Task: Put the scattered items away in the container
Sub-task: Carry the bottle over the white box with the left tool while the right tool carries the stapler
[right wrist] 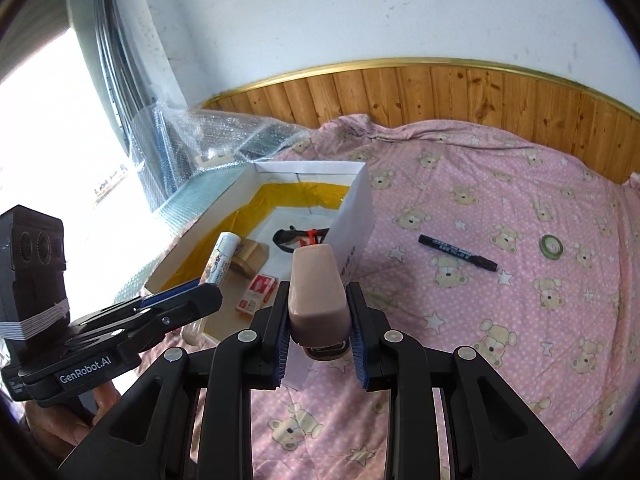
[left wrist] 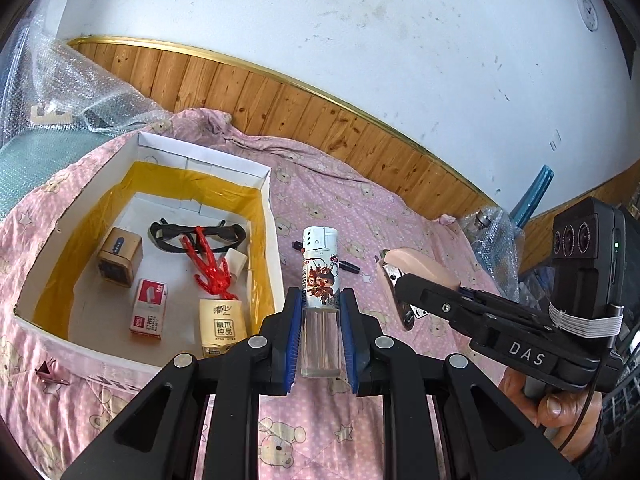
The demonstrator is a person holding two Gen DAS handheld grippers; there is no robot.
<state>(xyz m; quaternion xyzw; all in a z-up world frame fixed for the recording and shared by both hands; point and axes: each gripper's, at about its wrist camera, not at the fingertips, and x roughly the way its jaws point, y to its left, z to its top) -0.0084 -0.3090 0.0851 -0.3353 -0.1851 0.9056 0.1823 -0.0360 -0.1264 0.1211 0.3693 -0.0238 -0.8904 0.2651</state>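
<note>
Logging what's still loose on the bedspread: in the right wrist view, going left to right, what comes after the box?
White box → stapler held in the right gripper → black marker → small tape roll.

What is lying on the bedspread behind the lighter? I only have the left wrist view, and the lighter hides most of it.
Observer: A black marker, capped, flat on the bedspread to the right of the box.
Operator: Is anything else loose out there?
Observer: Yes, a small green tape roll lies farther right, apart from the marker.
Operator: Does the right gripper really have the stapler?
Observer: Yes. The right gripper has its jaws closed on both sides of the pink stapler.
</note>
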